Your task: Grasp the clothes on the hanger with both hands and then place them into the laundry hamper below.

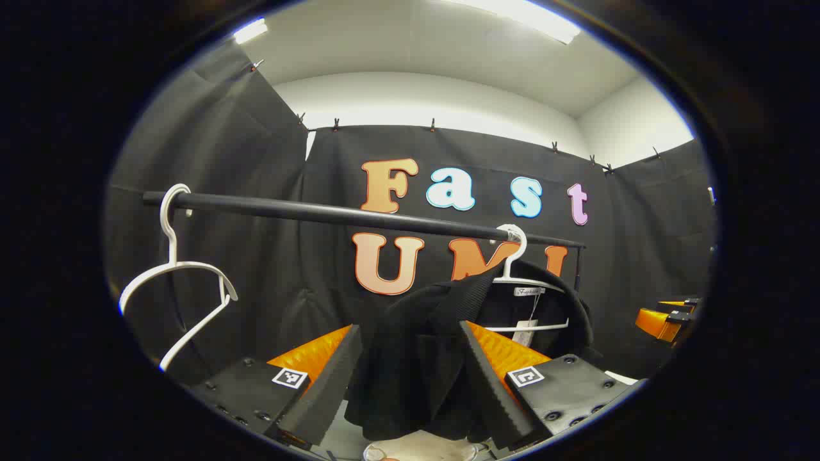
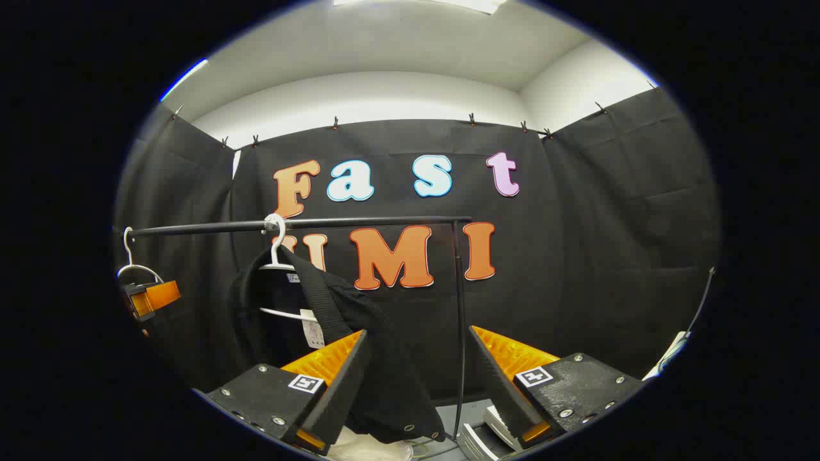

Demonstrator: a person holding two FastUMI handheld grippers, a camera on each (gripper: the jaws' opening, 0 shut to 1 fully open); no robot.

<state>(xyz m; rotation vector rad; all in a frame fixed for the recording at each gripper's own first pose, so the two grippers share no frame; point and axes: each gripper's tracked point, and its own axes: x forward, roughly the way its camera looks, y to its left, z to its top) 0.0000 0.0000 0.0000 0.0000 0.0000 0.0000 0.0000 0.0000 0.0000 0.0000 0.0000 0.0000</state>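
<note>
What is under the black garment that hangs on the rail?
Below the black garment a pale rounded rim shows, perhaps the hamper; the cloth and the left gripper cover most of it. The white hanger inside the garment is partly covered too.

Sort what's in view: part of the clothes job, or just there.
Job: black garment, its white hanger, rail, left gripper, right gripper.
Just there: empty hanger, rail's upright post.

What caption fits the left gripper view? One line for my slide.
Open left gripper straddling black garment hanging from a white hanger on the rail.
</note>
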